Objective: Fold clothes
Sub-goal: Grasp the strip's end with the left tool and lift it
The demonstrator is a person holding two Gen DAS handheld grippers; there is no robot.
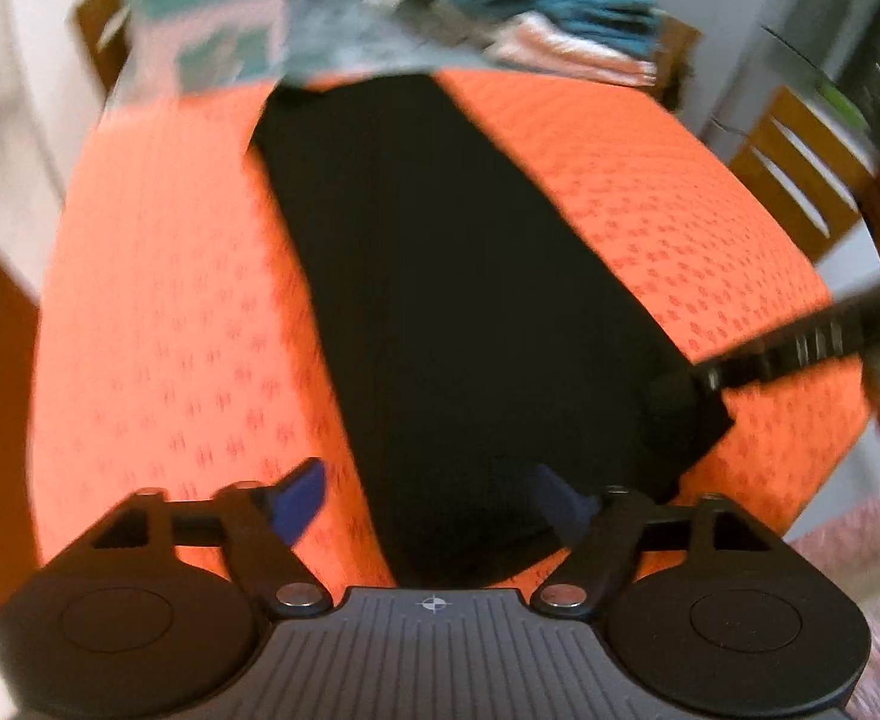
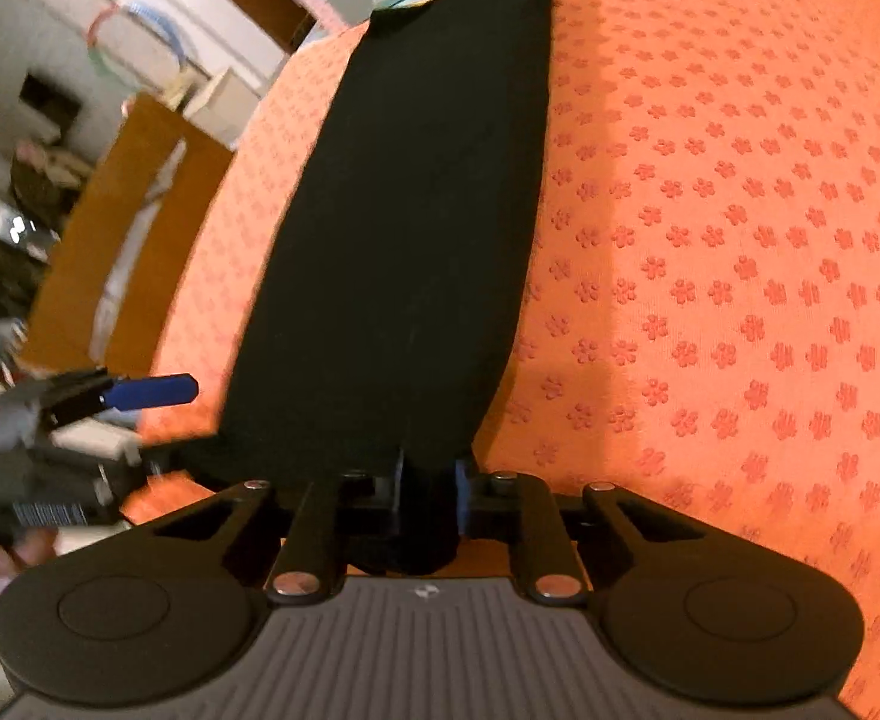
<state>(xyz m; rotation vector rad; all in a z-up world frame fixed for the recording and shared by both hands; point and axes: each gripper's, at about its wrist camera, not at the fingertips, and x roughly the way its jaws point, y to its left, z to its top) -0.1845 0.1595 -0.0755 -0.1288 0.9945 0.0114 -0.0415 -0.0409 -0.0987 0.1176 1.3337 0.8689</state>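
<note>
Black garment point(image 2: 416, 228), folded long and narrow; right gripper point(image 2: 431, 495) pinches it, left gripper point(image 1: 434, 498) spread wide

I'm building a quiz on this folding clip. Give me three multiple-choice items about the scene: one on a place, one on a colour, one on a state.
1. Where does the black garment lie?
A. on the orange flower-print cloth
B. on a chair
C. on the floor

2. What colour are the left gripper fingers?
A. red
B. blue
C. white

3. What is the right gripper doing?
A. standing wide open
B. pinching the garment's near end
C. holding a hanger

Answers:
1 A, the orange cloth shows on both sides of the long black strip.
2 B, blue fingers show in both views.
3 B, its fingers stand close together with black fabric between them.
</note>
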